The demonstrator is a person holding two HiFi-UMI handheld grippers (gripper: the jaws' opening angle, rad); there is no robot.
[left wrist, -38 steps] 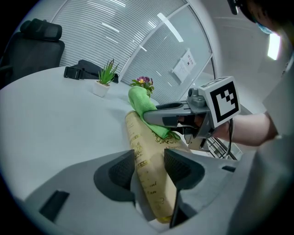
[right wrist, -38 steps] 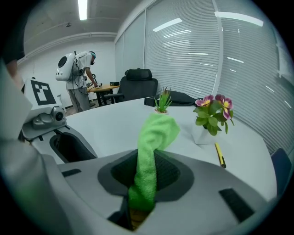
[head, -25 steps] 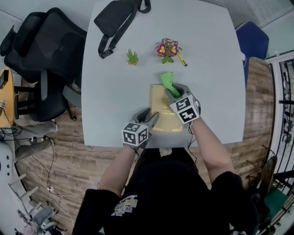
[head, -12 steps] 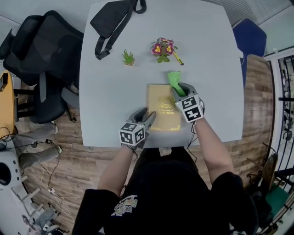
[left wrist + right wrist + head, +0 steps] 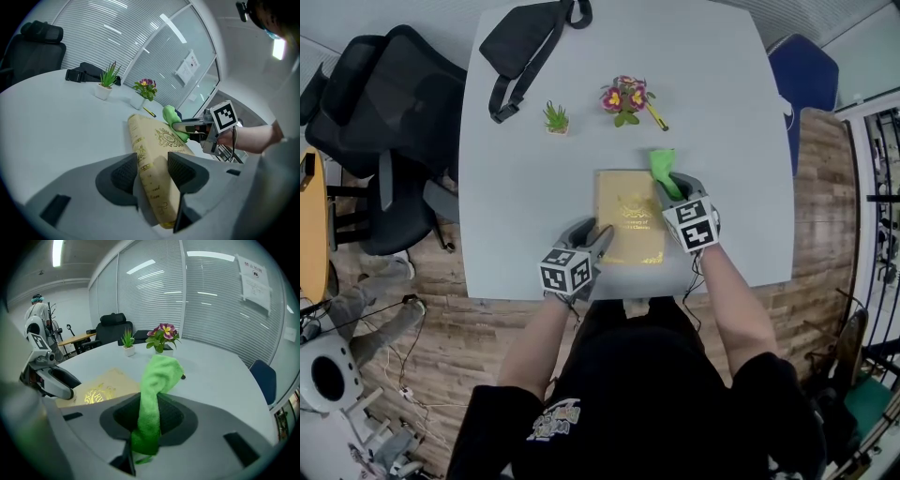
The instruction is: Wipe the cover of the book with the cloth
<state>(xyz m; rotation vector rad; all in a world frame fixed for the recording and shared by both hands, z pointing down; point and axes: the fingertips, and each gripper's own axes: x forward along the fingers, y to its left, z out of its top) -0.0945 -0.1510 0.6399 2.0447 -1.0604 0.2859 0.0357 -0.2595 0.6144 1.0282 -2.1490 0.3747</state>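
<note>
Book with illegible gilt title sits clamped in left claw; right claw grips green cloth.

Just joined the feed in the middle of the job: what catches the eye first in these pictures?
The bright green cloth stands out most, pinched in the right tongs by the far right corner of the book. Next comes that tan book with its gold ornament, lying mid-way across the pale table, its near left edge clamped by the left tongs. Beyond it stand a pink-flowered pot and a small green plant.
</note>
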